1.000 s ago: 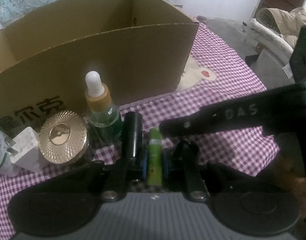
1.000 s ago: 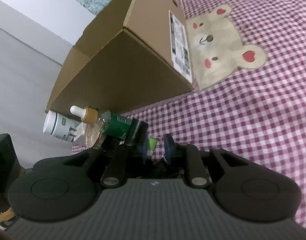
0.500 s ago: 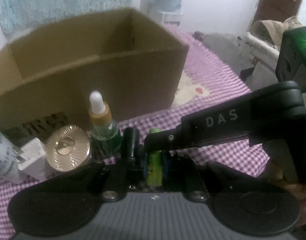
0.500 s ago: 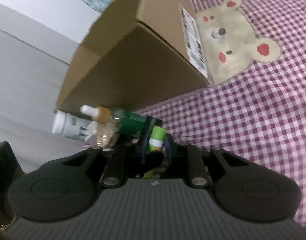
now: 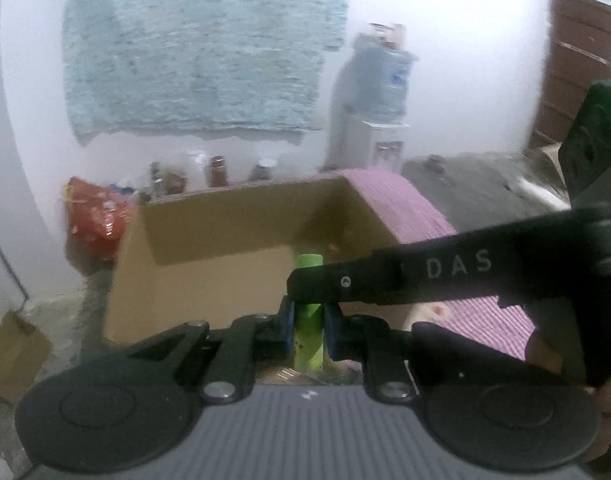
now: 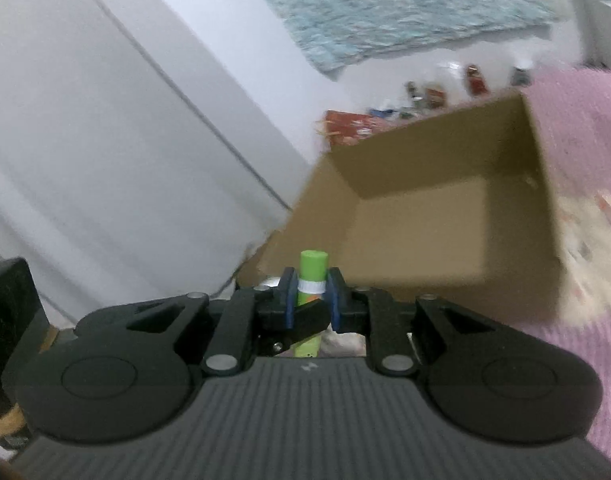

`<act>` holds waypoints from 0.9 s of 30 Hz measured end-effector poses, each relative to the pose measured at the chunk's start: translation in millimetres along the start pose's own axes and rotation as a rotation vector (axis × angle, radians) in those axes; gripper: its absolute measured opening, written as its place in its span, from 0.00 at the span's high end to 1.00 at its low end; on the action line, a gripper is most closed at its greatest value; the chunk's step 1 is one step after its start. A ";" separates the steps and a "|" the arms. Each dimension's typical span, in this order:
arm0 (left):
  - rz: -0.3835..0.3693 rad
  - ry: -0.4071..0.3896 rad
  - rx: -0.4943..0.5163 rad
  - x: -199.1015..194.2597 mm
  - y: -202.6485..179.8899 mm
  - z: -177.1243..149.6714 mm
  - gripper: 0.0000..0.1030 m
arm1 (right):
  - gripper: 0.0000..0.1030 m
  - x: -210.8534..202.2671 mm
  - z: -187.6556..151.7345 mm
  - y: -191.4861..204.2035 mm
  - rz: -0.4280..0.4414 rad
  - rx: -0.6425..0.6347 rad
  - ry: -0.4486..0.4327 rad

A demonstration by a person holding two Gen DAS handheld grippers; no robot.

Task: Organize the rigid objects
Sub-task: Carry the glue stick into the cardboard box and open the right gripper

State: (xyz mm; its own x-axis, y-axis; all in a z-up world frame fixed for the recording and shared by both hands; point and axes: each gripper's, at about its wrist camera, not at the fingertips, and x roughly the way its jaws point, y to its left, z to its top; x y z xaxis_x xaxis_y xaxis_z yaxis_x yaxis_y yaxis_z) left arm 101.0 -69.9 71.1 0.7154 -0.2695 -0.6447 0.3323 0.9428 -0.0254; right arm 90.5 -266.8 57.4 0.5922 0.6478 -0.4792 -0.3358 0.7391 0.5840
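A green tube with a white band (image 6: pixel 312 280) is clamped in both grippers at once. My left gripper (image 5: pixel 308 322) is shut on the green tube (image 5: pixel 308 328). My right gripper (image 6: pixel 312 294) is shut on it too, and its black finger (image 5: pixel 425 276) crosses the left wrist view. The tube stands upright, lifted in front of the open cardboard box (image 5: pixel 241 264), which also shows in the right wrist view (image 6: pixel 425 216). The box inside looks bare.
The pink checked cloth (image 6: pixel 585 128) with a bear print lies under and right of the box. A red bag (image 5: pixel 93 216) and jars (image 5: pixel 217 170) stand by the wall behind. A water dispenser (image 5: pixel 373 108) is at the back right.
Both grippers closed on the green tube and lifted it off the cloth. The views tilted up, so the bottles and the gold jar dropped out of sight.
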 end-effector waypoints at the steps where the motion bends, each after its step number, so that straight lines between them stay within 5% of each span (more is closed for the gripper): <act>1: 0.007 0.015 -0.021 5.1 13.2 7.8 0.84 | 0.86 13.3 11.4 4.6 0.008 -0.008 0.017; 6: 0.040 0.161 -0.114 56.8 72.1 32.6 0.84 | 0.86 99.7 57.0 4.8 0.008 0.032 0.171; 13: 0.079 0.336 -0.176 114.0 124.1 23.9 0.84 | 0.86 200.2 78.8 -25.2 -0.015 0.163 0.377; 20: 0.139 0.389 -0.116 128.4 130.2 22.7 0.84 | 0.86 249.8 78.2 -49.3 -0.025 0.212 0.492; 27: 0.155 0.349 -0.130 125.2 136.2 30.7 0.64 | 0.84 276.4 78.8 -61.2 -0.037 0.242 0.531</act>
State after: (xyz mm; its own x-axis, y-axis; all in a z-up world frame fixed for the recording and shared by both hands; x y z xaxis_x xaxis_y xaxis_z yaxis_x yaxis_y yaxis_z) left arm 254.7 18.8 10.4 0.4915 -0.0603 -0.8688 0.1403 0.9901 0.0107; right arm 332.4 -147.7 -59.2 0.1308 0.6725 -0.7285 -0.1080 0.7401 0.6638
